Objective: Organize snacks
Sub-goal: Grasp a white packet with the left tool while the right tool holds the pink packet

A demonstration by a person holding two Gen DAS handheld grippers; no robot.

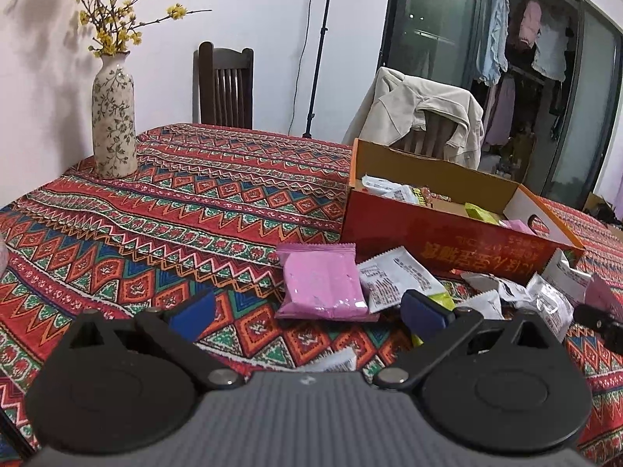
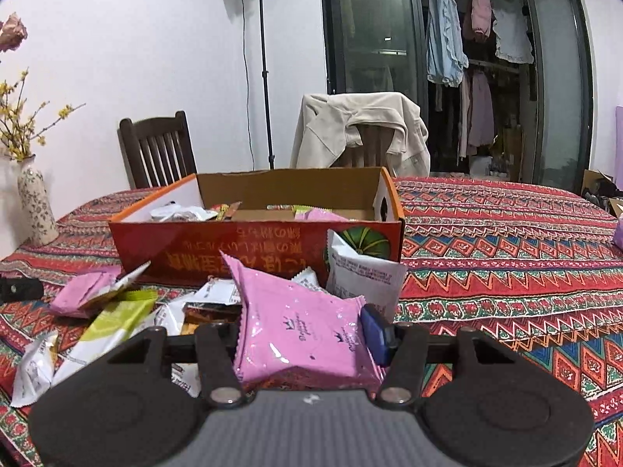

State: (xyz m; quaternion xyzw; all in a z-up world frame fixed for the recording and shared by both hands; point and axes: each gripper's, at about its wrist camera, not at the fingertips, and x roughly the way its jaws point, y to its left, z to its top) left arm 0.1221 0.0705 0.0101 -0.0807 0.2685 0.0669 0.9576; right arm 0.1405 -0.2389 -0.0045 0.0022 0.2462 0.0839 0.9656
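An open red and orange cardboard box (image 1: 447,239) holds several snack packets; it also shows in the right wrist view (image 2: 249,249). A pile of loose packets lies in front of it. My left gripper (image 1: 311,313) is open and empty above the tablecloth, just short of a pink packet (image 1: 321,282) and a white packet (image 1: 393,278). My right gripper (image 2: 307,330) is shut on a pink packet (image 2: 300,334), held up in front of the box. Its left finger is hidden behind the packet. Green (image 2: 113,319) and white (image 2: 362,276) packets lie around it.
A flowered vase (image 1: 113,116) with yellow blossoms stands at the table's far left. Two chairs stand behind the table, one dark wood (image 1: 226,85), one draped with a beige jacket (image 1: 420,113). A light stand (image 2: 264,78) is by the wall. The patterned tablecloth (image 1: 194,202) covers the table.
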